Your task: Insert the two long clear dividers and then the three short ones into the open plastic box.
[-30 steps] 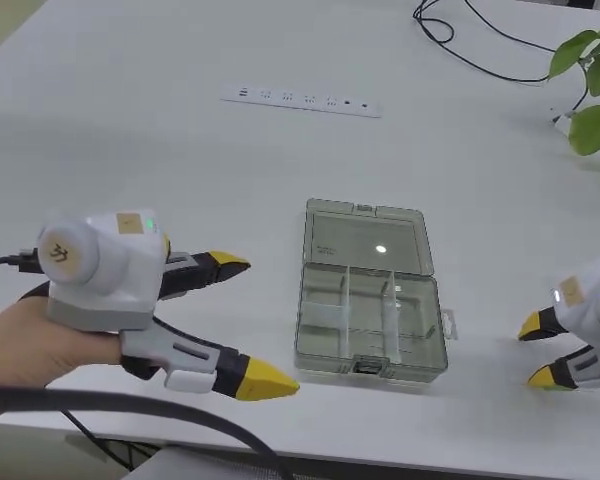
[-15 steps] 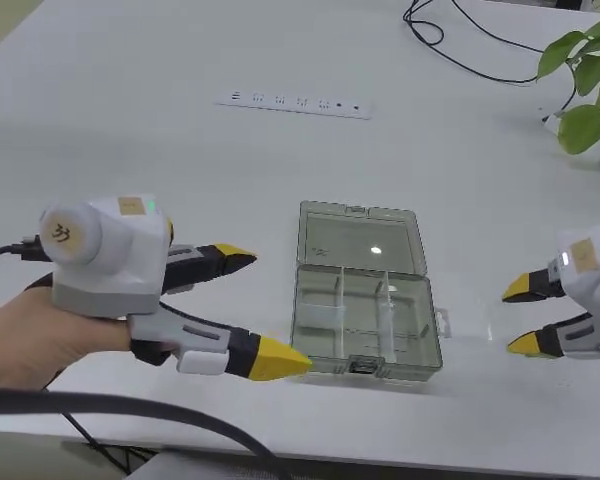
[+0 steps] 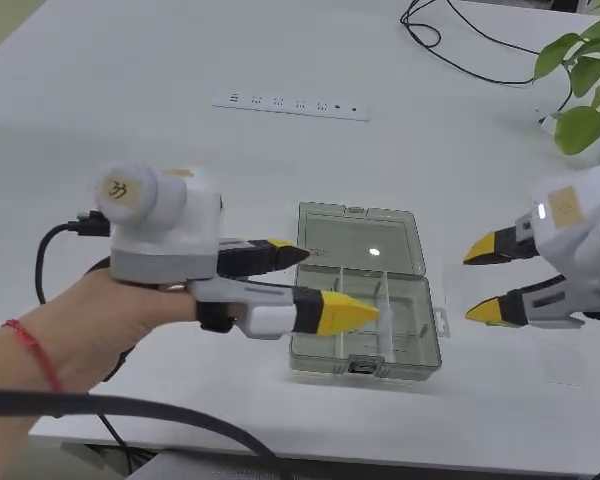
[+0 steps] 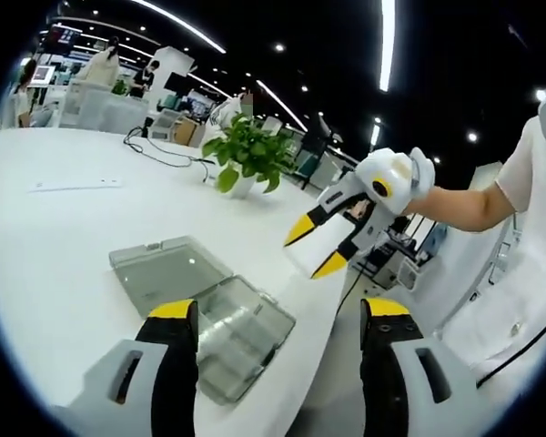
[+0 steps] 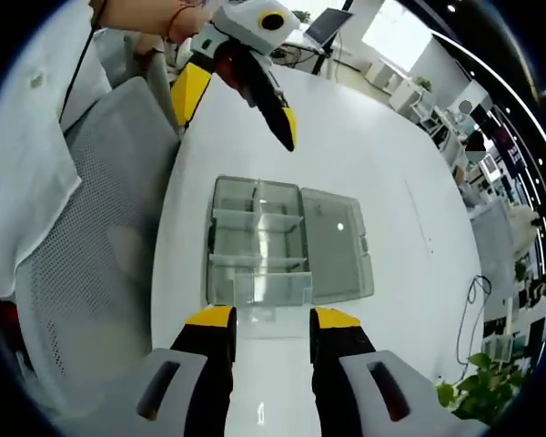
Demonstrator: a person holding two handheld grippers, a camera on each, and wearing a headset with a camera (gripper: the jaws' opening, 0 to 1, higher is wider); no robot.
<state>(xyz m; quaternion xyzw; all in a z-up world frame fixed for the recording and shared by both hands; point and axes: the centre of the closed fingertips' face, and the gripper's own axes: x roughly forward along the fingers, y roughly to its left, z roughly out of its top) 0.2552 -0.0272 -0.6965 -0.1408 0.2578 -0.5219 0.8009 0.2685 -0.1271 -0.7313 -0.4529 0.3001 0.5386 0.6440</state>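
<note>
- Head view: left tongs (image 3: 340, 281) spread apart by left side of open smoky-clear plastic box (image 3: 365, 238).
- Right tongs (image 3: 469, 288) also apart, just right of box, above white bench (image 3: 160, 60).

The head view looks down on the tabletop (image 3: 130, 80) from its near edge. The two gripper views face each other, low and close across the box (image 3: 365, 290) all three share.
</note>
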